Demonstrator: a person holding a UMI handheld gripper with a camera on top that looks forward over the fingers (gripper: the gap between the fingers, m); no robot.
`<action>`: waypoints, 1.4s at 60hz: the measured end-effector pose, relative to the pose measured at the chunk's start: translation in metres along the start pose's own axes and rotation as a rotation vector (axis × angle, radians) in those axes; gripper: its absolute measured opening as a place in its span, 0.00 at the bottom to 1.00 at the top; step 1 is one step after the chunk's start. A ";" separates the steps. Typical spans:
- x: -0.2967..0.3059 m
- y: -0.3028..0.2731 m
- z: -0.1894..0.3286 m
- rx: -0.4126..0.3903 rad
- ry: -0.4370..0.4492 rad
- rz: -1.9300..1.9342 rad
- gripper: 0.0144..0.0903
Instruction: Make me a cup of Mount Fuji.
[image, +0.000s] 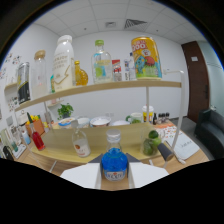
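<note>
Blue bottle (114, 162) between the gripper (114, 176) fingers — upright, centred

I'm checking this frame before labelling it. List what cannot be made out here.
- Gripper: fingertips hidden behind the blue bottle standing between the fingers; contact unclear.
- Blue bottle: base cut off by the dark area below; label print too small.
- Top-shelf bottles, e.g. white bottle: labels too small and blurred to read.
- Lower shelf bowls: contents not visible from this angle.

Glossy clear-glass blue bottle (114, 162), matt wooden shelf (100, 88)
</note>
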 end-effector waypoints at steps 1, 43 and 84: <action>0.001 0.006 -0.002 -0.010 0.004 0.002 0.29; 0.010 0.088 -0.006 -0.140 0.201 -1.263 0.28; -0.002 0.080 -0.001 -0.176 0.225 -1.764 0.29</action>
